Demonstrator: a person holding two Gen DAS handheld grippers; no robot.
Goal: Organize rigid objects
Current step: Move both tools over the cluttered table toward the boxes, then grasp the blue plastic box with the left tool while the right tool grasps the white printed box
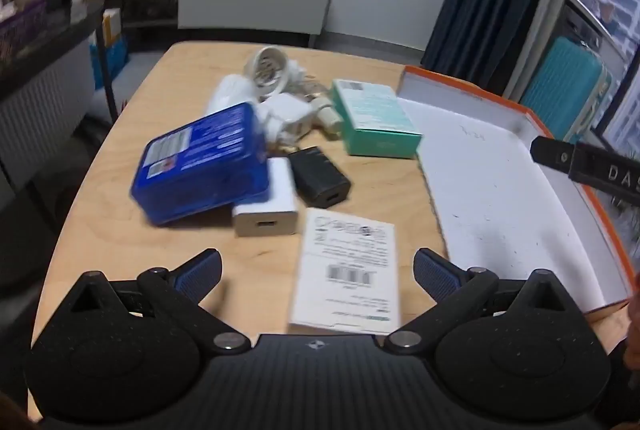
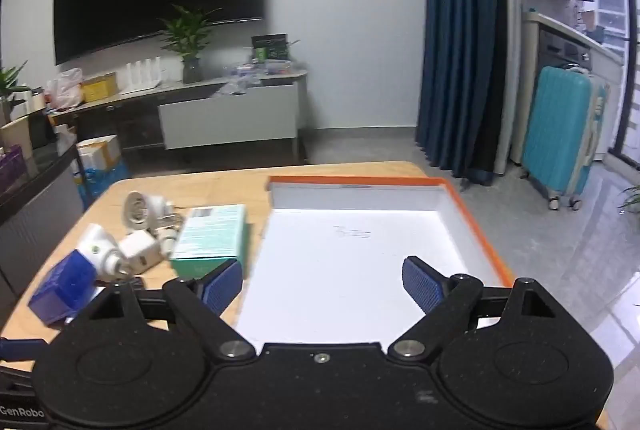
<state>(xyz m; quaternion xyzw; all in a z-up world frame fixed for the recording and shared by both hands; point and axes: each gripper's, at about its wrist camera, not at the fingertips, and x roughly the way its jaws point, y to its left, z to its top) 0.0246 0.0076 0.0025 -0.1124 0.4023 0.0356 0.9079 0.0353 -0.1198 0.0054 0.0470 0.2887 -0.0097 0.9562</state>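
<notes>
Both grippers empty. Left gripper (image 1: 318, 270): jaws spread wide, nothing between the blue ribbed pads, hovering above the near edge of the light wooden table (image 1: 120, 158). Right gripper (image 2: 322, 284): jaws likewise wide apart, empty, poised over the shallow white cardboard tray with orange rim (image 2: 476, 226), which holds nothing yet.

Items to sort all lie on the table left of the tray:
- flat white carton with barcode label (image 1: 348, 278), directly ahead of the left gripper, between its fingers in view
- translucent blue plastic box (image 1: 200, 162), tilted, leaning on a white cube charger (image 1: 266, 214)
- black cube charger (image 1: 320, 176), just beside the white one
- teal-green cardboard box (image 1: 374, 118), close to the tray's left wall
- tangle of white adapters and plugs with a coiled cable (image 1: 272, 90) behind

Risks, as judged:
1. The white carton lies flat; a top-down pinch may slide off its broad faces or push it toward the table's near edge.
2. Pulling the white charger would drop the blue box resting on it.
3. The tangle's cable may drag neighbouring plugs along if one is lifted.
4. The tray is light card; nudging its wall with the teal box could shift it.
5. Left-wrist view is motion-blurred, so fine alignment is uncertain.
</notes>
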